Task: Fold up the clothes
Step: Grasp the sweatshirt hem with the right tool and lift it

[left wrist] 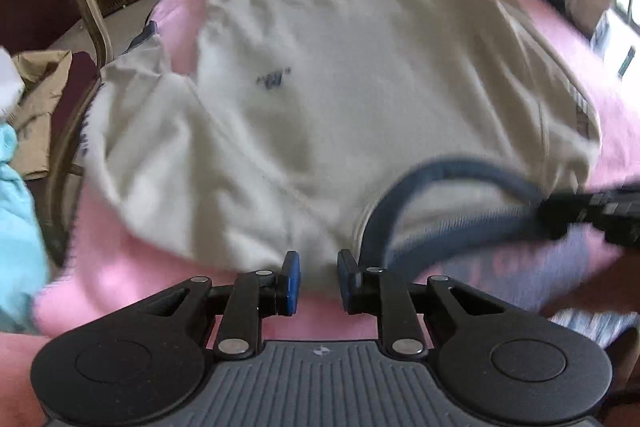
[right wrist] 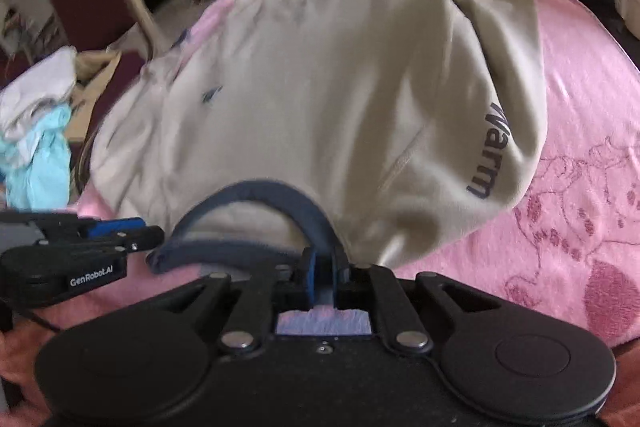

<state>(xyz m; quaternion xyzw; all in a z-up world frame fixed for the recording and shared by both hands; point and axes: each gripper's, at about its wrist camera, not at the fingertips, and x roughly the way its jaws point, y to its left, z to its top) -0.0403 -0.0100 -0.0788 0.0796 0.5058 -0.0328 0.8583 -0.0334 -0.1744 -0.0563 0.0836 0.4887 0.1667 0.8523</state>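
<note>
Pink blanket (right wrist: 580, 155): spread over the whole work surface; a darker pink print is seen on its right part.
Sweatshirt (left wrist: 340, 99): a cream garment laid front-up across the blanket, its hem at the far side and its neck nearest the cameras; a small dark logo is seen on the chest, and dark lettering on the sleeve folded in at the right.
Navy collar (right wrist: 256, 223): lifted into an open loop at the near edge of the sweatshirt, between the two grippers.
Clothes pile (right wrist: 40, 131): white and light-blue items heaped at the left, off the blanket.
Right gripper (right wrist: 325, 267): clenched on the navy collar, whose band is pinched between the blue pads.
Left gripper (left wrist: 318, 277): jaws parted and empty, held just short of the sweatshirt's near edge, beside the collar loop.
</note>
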